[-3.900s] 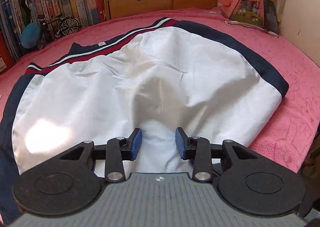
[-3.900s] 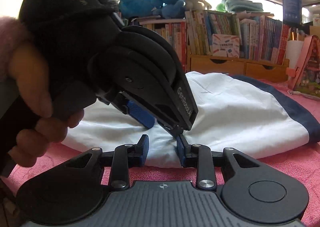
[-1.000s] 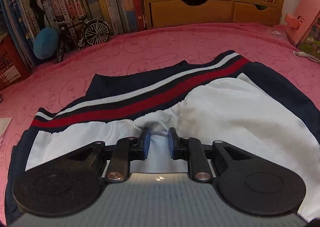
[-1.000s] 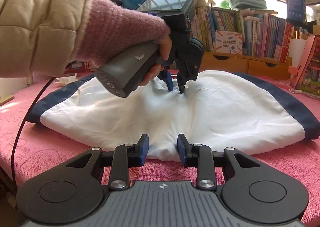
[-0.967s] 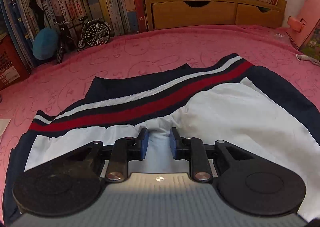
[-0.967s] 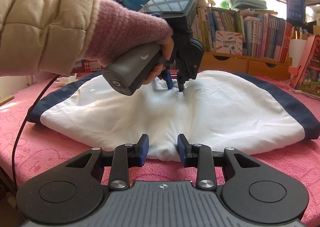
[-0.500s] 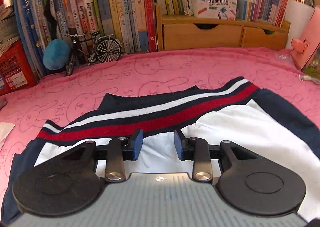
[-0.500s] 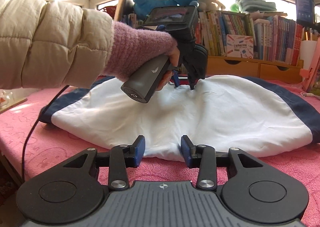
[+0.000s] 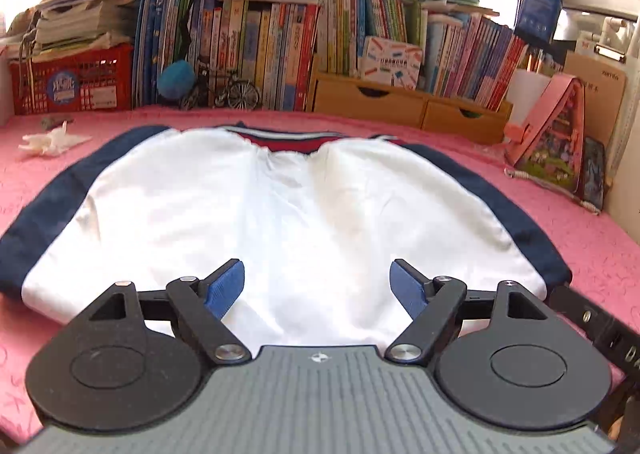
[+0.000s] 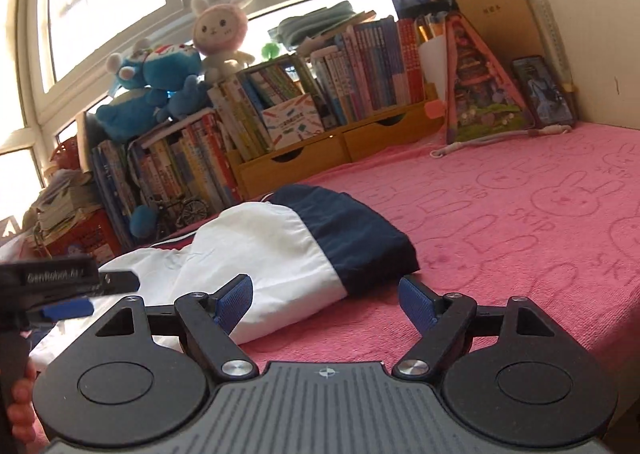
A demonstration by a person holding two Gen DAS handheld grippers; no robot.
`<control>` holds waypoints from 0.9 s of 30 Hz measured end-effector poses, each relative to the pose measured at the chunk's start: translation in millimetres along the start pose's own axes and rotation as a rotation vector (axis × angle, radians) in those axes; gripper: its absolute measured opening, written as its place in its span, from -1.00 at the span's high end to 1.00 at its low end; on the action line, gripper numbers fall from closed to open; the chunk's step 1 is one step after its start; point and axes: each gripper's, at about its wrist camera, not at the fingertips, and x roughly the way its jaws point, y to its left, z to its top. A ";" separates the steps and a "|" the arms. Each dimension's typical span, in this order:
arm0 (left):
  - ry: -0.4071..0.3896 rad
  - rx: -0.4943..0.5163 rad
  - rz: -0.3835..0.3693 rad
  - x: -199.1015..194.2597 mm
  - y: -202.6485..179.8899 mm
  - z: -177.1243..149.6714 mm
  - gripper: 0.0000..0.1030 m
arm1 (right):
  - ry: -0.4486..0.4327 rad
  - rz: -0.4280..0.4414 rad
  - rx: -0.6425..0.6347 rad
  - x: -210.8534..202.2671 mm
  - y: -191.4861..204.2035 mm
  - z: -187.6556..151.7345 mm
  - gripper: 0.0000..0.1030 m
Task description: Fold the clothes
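Two blue-padded fingers of the left claw point(image 9: 318, 288) stand spread wide above the white, navy-trimmed shorts point(image 9: 280, 213), folded flat on the pink-covered bench point(image 9: 580, 238). From the right wrist, the right claw point(image 10: 329, 300) gapes empty beside the shorts' navy edge, apparently clear of the cloth.

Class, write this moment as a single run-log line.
task: fold clothes | left gripper: open, empty | right gripper: open, empty | white navy-trimmed garment: folded over, released on pink towel
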 end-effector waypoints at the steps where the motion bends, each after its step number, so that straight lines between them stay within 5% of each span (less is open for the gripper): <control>1: 0.009 0.001 0.001 0.8 0.0 -4.7 -0.55 | -0.004 -0.014 -0.004 0.6 -3.1 0.7 -0.56; 9: -0.036 0.061 0.048 3.7 -8.5 -20.6 -0.57 | 0.058 0.021 0.120 19.2 -15.7 -2.4 -0.57; 18: -0.048 0.095 0.063 5.6 -15.4 -25.0 -0.62 | 0.071 0.042 0.059 32.9 -5.4 -3.0 -0.70; 24: -0.037 -0.119 -0.009 -6.3 5.5 -14.4 -0.62 | 0.047 0.060 0.015 31.6 -3.3 -9.0 -0.77; 27: -0.069 -0.181 0.027 -9.3 11.8 -11.3 -0.62 | 0.031 0.056 -0.008 31.0 -1.6 -12.0 -0.78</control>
